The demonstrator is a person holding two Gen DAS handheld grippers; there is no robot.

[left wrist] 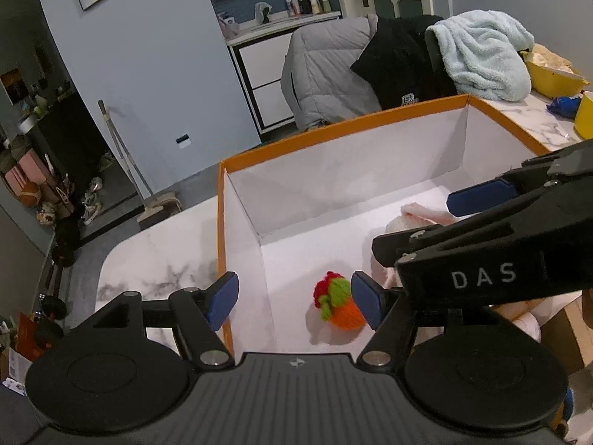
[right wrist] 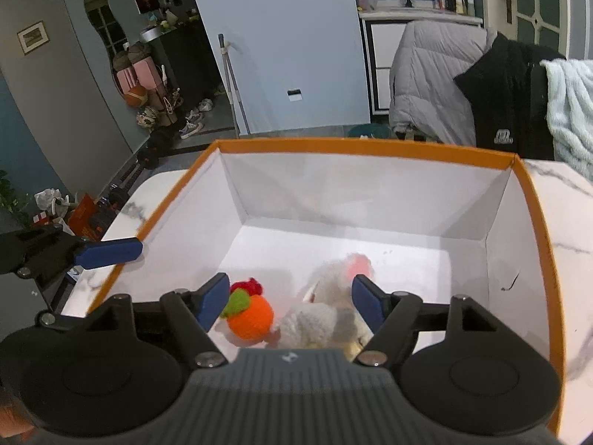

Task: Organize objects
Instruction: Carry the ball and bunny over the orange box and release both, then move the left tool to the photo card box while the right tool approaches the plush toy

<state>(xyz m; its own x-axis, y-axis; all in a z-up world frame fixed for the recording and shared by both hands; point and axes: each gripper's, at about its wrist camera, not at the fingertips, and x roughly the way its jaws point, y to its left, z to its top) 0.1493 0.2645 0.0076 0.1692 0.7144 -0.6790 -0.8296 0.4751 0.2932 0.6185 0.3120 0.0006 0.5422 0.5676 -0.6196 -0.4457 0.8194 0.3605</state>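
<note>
An open box with an orange rim [left wrist: 333, 126] [right wrist: 363, 146] and white inside stands on the marble table. On its floor lie a knitted orange toy with a green and red top [left wrist: 335, 304] [right wrist: 252, 317] and a white plush toy with a pink patch [left wrist: 422, 215] [right wrist: 322, 319]. My left gripper [left wrist: 294, 302] is open and straddles the box's left wall, with the knitted toy below, untouched. My right gripper [right wrist: 290, 304] [left wrist: 413, 222] is open over the plush toy, and its pads do not press on it. One left finger [right wrist: 107, 252] shows outside the box.
Marble table [left wrist: 159, 259] [right wrist: 567, 200] runs around the box. Grey and black jackets [left wrist: 333, 63] and a light blue towel [left wrist: 485, 52] hang behind it. A yellow tub [left wrist: 548, 78] and a yellow cup [left wrist: 585, 115] stand at far right. A cardboard box [left wrist: 567, 330] sits near right.
</note>
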